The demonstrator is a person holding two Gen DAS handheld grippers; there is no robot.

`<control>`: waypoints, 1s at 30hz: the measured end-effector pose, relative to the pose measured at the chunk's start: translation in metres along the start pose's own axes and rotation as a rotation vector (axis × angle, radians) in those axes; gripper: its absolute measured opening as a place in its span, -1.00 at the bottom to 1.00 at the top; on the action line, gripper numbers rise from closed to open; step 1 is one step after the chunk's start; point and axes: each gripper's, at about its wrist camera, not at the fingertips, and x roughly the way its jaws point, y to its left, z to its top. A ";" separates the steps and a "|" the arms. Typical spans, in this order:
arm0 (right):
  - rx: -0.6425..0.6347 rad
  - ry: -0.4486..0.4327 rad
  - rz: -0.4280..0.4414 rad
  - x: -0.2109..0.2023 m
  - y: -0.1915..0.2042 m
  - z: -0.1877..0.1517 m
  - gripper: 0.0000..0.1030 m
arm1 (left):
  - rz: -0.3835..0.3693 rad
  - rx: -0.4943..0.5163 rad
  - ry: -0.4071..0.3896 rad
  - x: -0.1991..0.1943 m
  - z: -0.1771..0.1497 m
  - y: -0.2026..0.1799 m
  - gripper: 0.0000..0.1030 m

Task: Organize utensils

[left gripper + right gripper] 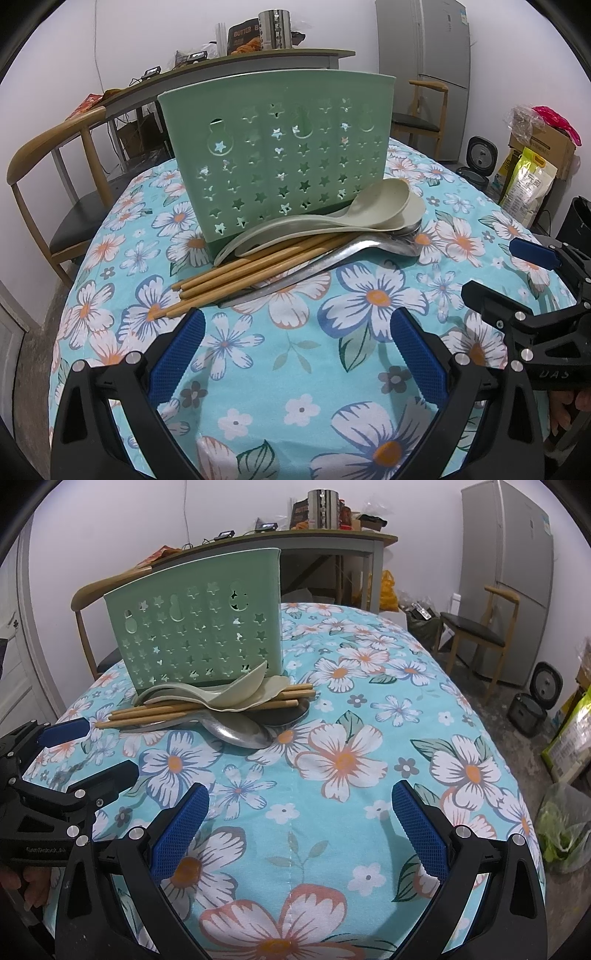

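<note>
A pile of utensils lies on the bench just in front of the pale green plastic utensil holder with star-shaped holes [280,158], which stands upright near the far middle of the bench. In the pile, two cream plastic rice spoons [332,218] lie on top, their bowls pointing to the right in the left wrist view and their handles resting against the base of the holder. Under them are several light wooden chopsticks [240,273], lying side by side, and below those the shiny metal spoons [373,247]; how many metal spoons there are I cannot tell, because they overlap. The bench is covered with a turquoise cloth printed with white and orange flowers [306,354]. The left gripper [295,354] hovers over the near part of the cloth, its blue ribbed fingers [177,354] spread wide with nothing between them. The right gripper [299,834] is beside it, also with fingers [421,834] spread apart and empty. Both are well apart from the pile. Behind the bench stand wooden chairs with dark seats [62,177] and a grey refrigerator [517,572].
</note>
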 end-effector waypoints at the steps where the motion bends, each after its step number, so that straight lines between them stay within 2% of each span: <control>1: 0.000 0.000 -0.001 0.000 0.000 0.000 0.85 | 0.001 0.000 -0.001 0.000 0.000 0.000 0.89; 30: -0.003 0.000 -0.001 0.000 0.001 0.000 0.85 | -0.004 -0.002 -0.011 -0.001 0.000 0.002 0.90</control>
